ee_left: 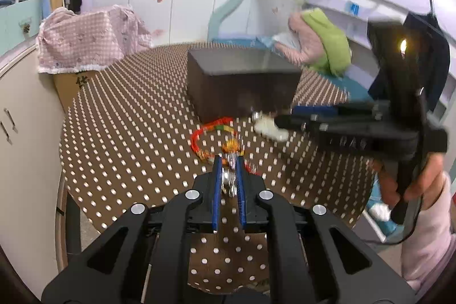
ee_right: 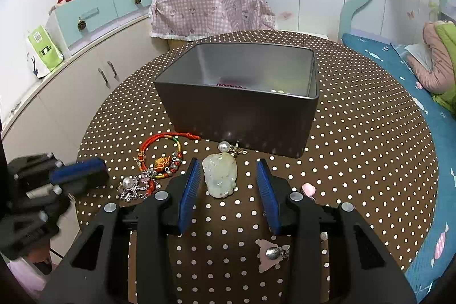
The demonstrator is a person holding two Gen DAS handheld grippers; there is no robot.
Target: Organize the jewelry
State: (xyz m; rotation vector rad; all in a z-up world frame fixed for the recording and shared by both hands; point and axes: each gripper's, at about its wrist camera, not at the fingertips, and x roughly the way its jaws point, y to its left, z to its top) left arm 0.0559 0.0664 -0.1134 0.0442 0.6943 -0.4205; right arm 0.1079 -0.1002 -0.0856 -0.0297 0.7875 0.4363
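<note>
Wearing a pale pink sleeve (ee_left: 427, 241); gripping black-framed grippers (ee_right: 230, 184) showing ribbed blue pads (ee_right: 189, 190) and silver screws (ee_right: 161, 195).

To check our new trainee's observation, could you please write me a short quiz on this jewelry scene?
1. True or false: the grey box is empty.
2. What lies between the jaws of the right gripper? A pale pendant; B wristwatch; C coin.
3. What does the left gripper hold?
Key: 1 false, beads lie inside; 2 A; 3 a silvery piece.
</note>
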